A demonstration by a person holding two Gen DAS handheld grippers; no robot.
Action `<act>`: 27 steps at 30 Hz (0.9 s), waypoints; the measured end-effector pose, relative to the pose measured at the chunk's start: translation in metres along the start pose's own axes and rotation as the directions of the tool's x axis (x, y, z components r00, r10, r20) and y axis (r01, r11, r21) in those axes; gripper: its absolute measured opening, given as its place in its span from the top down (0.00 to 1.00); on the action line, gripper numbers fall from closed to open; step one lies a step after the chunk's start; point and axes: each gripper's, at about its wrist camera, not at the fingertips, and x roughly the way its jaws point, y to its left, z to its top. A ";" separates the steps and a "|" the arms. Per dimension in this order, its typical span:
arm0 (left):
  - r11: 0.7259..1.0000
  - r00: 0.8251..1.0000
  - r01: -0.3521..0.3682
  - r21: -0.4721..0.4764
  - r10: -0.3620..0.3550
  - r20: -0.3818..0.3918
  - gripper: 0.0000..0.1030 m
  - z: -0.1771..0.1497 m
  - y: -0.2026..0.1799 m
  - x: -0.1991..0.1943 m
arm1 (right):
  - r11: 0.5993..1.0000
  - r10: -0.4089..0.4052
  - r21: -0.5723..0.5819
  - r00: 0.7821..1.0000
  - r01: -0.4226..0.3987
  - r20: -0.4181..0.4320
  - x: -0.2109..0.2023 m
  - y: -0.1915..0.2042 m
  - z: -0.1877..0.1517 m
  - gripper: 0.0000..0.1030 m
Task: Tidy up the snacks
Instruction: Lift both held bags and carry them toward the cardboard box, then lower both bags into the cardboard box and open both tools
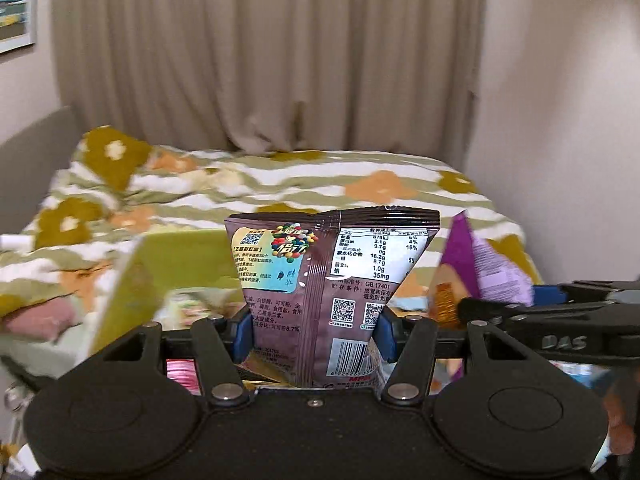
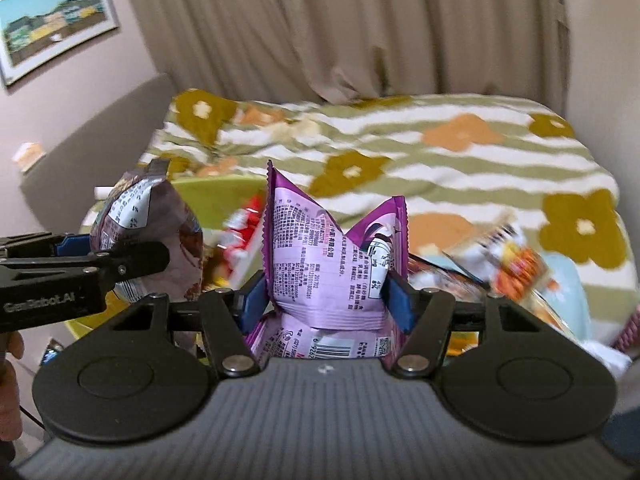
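- Our left gripper (image 1: pixel 314 334) pinches a brown snack packet (image 1: pixel 320 280) across its lower half; the blue pads press into both sides and the packet stands upright above the jaws.
- Our right gripper (image 2: pixel 326 304) pinches a purple snack packet (image 2: pixel 320 264) in the same way; the film is crumpled inward between the pads, so we read this as a firm grip.
- Both packets are held clear of the surfaces below, side by side and near each other, in front of the bed (image 2: pixel 460 168).
- Progress, as we judge it: two packets are picked up and neither is placed yet. The task appears to be partway through at most.
- A yellow-green bin (image 1: pixel 176 256) sits just beyond the left gripper. We take it as a likely destination, though the frames do not confirm this.
- More loose snacks (image 2: pixel 516 264) lie at the right of the right wrist view, and red packets (image 2: pixel 244 228) show behind the purple one. These remain to be sorted.
- Surroundings: a floral blanket covers the bed, a curtain (image 1: pixel 260 52) hangs behind it, and a framed picture (image 2: pixel 52 20) is on the wall.
- Obstruction: the two grippers work close together, so each may block the other's path to the bin.
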 end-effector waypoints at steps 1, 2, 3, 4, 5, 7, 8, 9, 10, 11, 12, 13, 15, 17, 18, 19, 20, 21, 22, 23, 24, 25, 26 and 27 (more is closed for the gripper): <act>1.000 1.000 -0.021 -0.010 0.021 -0.001 0.40 0.000 0.009 0.000 | 1.000 0.015 -0.010 1.000 -0.015 0.004 0.003 0.008 0.004 0.25; 0.999 0.999 -0.043 -0.020 0.043 -0.002 0.41 -0.001 0.018 -0.001 | 0.999 0.028 -0.017 1.000 -0.028 0.007 0.005 0.015 0.006 0.25; 0.998 0.998 -0.059 -0.026 0.059 -0.002 0.40 -0.001 0.026 -0.001 | 0.999 0.039 -0.023 0.999 -0.039 0.009 0.008 0.023 0.009 0.26; 0.996 0.997 -0.077 -0.033 0.077 -0.003 0.40 -0.002 0.035 -0.001 | 0.998 0.050 -0.028 0.999 -0.049 0.011 0.010 0.031 0.011 0.25; 0.995 0.996 -0.091 -0.039 0.091 -0.008 0.40 -0.003 0.043 0.000 | 0.998 0.061 -0.033 0.998 -0.061 0.011 0.014 0.040 0.013 0.25; 0.993 0.994 -0.106 -0.055 0.105 -0.019 0.40 -0.006 0.061 0.004 | 0.996 0.077 -0.036 0.997 -0.077 0.011 0.021 0.054 0.015 0.25; 0.992 0.994 -0.110 -0.060 0.108 -0.026 0.40 -0.008 0.068 0.006 | 0.996 0.082 -0.038 0.997 -0.082 0.010 0.024 0.061 0.015 0.25; 0.992 0.993 -0.113 -0.061 0.111 -0.035 0.40 -0.010 0.074 0.011 | 0.996 0.087 -0.039 0.996 -0.086 0.008 0.029 0.070 0.015 0.25; 0.991 0.992 -0.117 -0.060 0.114 -0.043 0.40 -0.013 0.081 0.015 | 0.995 0.089 -0.038 0.996 -0.088 0.004 0.033 0.077 0.015 0.25; 0.991 0.992 -0.119 -0.058 0.116 -0.053 0.40 -0.016 0.088 0.017 | 0.995 0.090 -0.035 0.996 -0.090 0.000 0.037 0.084 0.014 0.25; 0.991 0.992 -0.118 -0.057 0.115 -0.059 0.40 -0.020 0.094 0.019 | 0.995 0.091 -0.031 0.996 -0.091 -0.008 0.042 0.090 0.013 0.25; 0.992 0.992 -0.115 -0.056 0.111 -0.062 0.40 -0.023 0.100 0.021 | 0.995 0.091 -0.029 0.996 -0.091 -0.016 0.046 0.098 0.011 0.25; 0.993 0.992 -0.106 -0.047 0.102 -0.069 0.40 -0.030 0.109 0.027 | 0.996 0.082 -0.029 0.996 -0.083 -0.030 0.056 0.111 0.008 0.25; 0.995 0.993 -0.090 -0.043 0.086 -0.083 0.40 -0.037 0.118 0.035 | 0.997 0.063 -0.032 0.997 -0.064 -0.040 0.064 0.122 0.003 0.25; 0.996 0.993 -0.079 -0.043 0.075 -0.088 0.40 -0.040 0.121 0.039 | 0.998 0.046 -0.037 0.998 -0.048 -0.038 0.067 0.127 0.001 0.25; 0.997 0.994 -0.065 -0.047 0.061 -0.096 0.39 -0.043 0.125 0.043 | 0.999 0.034 -0.036 0.999 -0.036 -0.041 0.070 0.132 -0.001 0.25; 0.997 0.993 -0.049 -0.053 0.043 -0.106 0.38 -0.046 0.129 0.046 | 0.999 0.026 -0.032 0.999 -0.027 -0.041 0.073 0.136 -0.002 0.25; 0.998 0.993 -0.027 -0.061 0.020 -0.112 0.32 -0.049 0.134 0.050 | 0.999 0.015 -0.029 0.999 -0.016 -0.040 0.075 0.140 -0.004 0.26; 0.998 0.994 -0.011 -0.066 0.004 -0.112 0.19 -0.052 0.136 0.050 | 1.000 0.000 -0.030 0.999 -0.001 -0.038 0.077 0.145 -0.005 0.26; 0.998 0.994 0.000 -0.065 -0.007 -0.111 0.12 -0.054 0.138 0.051 | 0.999 -0.014 -0.033 0.999 0.013 -0.035 0.080 0.149 -0.006 0.26; 0.998 0.994 0.011 -0.060 -0.018 -0.109 0.04 -0.055 0.139 0.052 | 0.999 -0.026 -0.034 0.999 0.025 -0.034 0.082 0.153 -0.006 0.26; 0.998 0.994 0.021 -0.053 -0.027 -0.103 0.03 -0.056 0.141 0.050 | 0.999 -0.034 -0.034 0.999 0.033 -0.033 0.083 0.156 -0.007 0.26; 0.998 0.995 0.031 -0.046 -0.036 -0.097 0.03 -0.056 0.144 0.049 | 0.999 -0.040 -0.032 0.999 0.039 -0.031 0.083 0.159 -0.008 0.26; 0.999 0.995 0.039 -0.038 -0.042 -0.093 0.03 -0.056 0.145 0.048 | 0.998 -0.048 -0.030 0.998 0.047 -0.029 0.083 0.162 -0.008 0.26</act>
